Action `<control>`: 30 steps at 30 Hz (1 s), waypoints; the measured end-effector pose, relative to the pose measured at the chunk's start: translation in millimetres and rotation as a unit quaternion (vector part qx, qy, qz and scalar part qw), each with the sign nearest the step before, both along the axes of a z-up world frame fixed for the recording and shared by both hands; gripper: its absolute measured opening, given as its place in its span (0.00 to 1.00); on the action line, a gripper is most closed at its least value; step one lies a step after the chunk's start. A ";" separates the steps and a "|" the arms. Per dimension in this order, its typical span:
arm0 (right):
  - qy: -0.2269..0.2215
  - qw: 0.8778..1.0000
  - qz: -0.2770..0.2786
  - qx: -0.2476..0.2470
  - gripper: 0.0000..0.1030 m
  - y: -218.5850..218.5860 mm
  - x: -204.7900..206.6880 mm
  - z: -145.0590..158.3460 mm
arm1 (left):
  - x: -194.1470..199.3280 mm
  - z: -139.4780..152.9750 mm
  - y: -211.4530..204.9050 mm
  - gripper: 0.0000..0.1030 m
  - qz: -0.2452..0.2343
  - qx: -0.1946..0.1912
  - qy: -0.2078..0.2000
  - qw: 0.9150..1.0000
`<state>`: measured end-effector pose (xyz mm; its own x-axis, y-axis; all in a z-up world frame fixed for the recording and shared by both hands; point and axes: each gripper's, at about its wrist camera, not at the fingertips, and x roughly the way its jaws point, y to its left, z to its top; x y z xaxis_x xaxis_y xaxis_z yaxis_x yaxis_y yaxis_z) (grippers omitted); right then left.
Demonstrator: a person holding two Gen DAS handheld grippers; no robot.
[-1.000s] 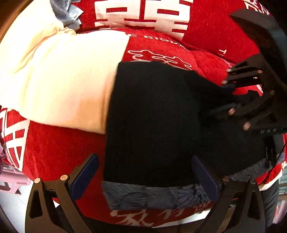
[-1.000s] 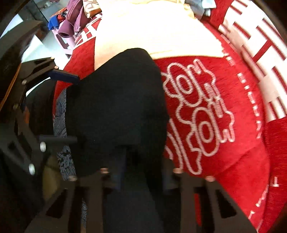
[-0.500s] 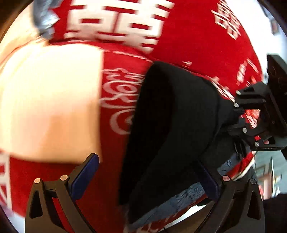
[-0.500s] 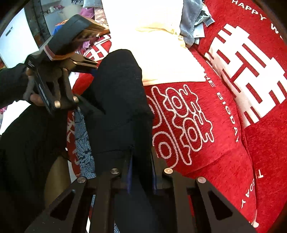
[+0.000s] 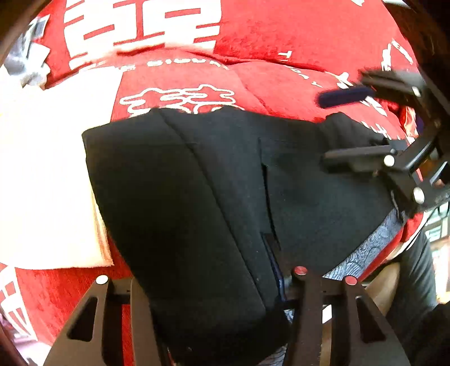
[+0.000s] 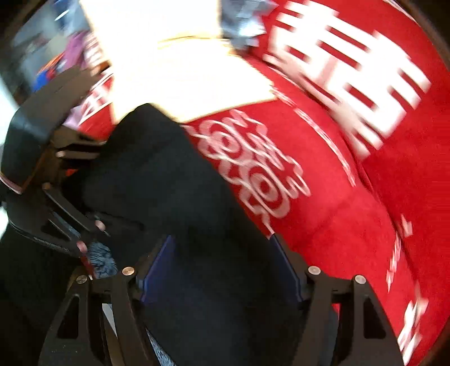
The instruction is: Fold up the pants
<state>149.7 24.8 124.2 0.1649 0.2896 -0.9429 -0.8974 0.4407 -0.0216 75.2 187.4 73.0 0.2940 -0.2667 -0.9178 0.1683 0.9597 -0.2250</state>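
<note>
Left gripper (image 5: 208,292), seen from its own wrist camera: jaws closing, with the near end of the black pants (image 5: 225,183) between the two fingers; the fabric fills the gap and the pads appear to press on it, so the hold reads as a pinch on the pants. Right gripper (image 6: 222,270), own wrist view: jaws opening, blue pads spread wide with dark pants fabric lying between them; the pads stand off from the cloth, no grip evident. The picture from the right wrist is motion-blurred. Pants lie folded into a thick dark bundle at the near edge of the red sofa cover (image 5: 281,56), partly over a blue-grey patterned cloth (image 5: 374,242) that shows along that edge. In the left wrist view the right gripper enters from the right, one finger over the right end of the bundle and the other finger above the red cover beyond it. To the left of the pants, touching or just beside them, lies a cream-white folded cloth (image 5: 47,174). Farther back, the cover carries white printed characters and lettering. At the far left corner, grey-blue garments (image 6: 242,25) lie just beyond the cream cloth.
</note>
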 end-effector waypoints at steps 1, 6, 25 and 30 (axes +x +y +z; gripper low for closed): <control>-0.004 1.000 -0.025 -0.004 0.72 -8.1 3.1 -1.5 | -0.4 0.4 -4.0 0.49 0.002 0.002 0.001 1.000; -0.016 0.976 -0.199 -0.085 0.72 -67.8 7.1 -45.0 | 4.1 7.0 -17.1 0.35 0.020 0.024 0.004 1.000; 0.014 0.975 -0.217 0.032 0.86 -141.4 -106.7 -0.9 | -2.0 93.3 -97.7 0.25 -0.018 0.051 -0.040 0.998; -0.021 0.963 -0.269 0.023 0.87 -197.8 -85.1 11.9 | 7.7 119.2 -151.3 0.25 -0.056 0.044 -0.050 0.996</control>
<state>64.6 -173.0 136.1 0.3393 0.1924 -0.9208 -0.5379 0.8427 -0.0222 82.9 36.1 192.2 0.3585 -0.2219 -0.9068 0.2919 0.9493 -0.1169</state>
